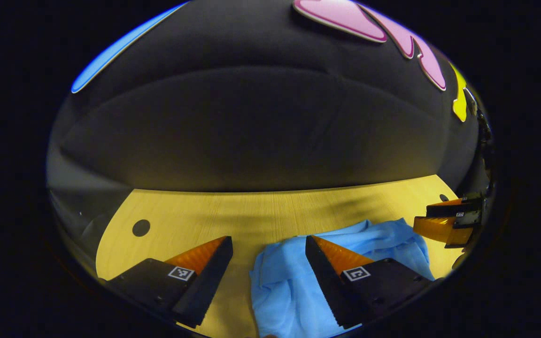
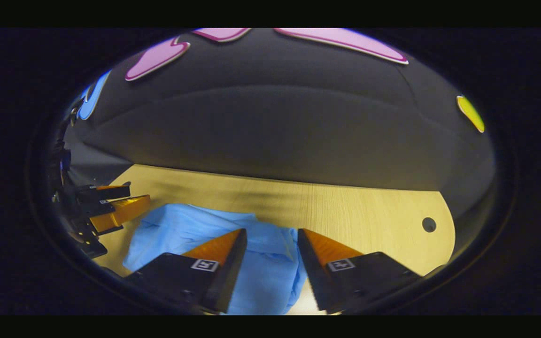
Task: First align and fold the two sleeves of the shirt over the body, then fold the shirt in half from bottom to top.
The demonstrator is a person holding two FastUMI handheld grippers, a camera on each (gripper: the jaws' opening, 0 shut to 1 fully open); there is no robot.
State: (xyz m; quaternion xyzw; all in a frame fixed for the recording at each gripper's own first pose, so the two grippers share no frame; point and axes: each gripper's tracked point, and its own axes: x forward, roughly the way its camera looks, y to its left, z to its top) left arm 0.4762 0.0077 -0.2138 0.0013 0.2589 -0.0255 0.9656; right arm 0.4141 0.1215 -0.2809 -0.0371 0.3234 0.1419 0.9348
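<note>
We are hovering both claws spread wide, gripping nothing, probably scouting for sleeves. The light-blue shirt (image 1: 298,281) is lying crumpled on the wooden worktop (image 1: 233,211), just under and ahead of the left claw (image 1: 269,244), beneath the right claw (image 2: 270,234) and to its left. No fold is started yet.

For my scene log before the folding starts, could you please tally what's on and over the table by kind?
Shirts: 1, the light blue shirt, lying crumpled on the table.
Grippers: 2, the left gripper and the right gripper, both open above the shirt.
Tables: 1.
Total: 4.
</note>
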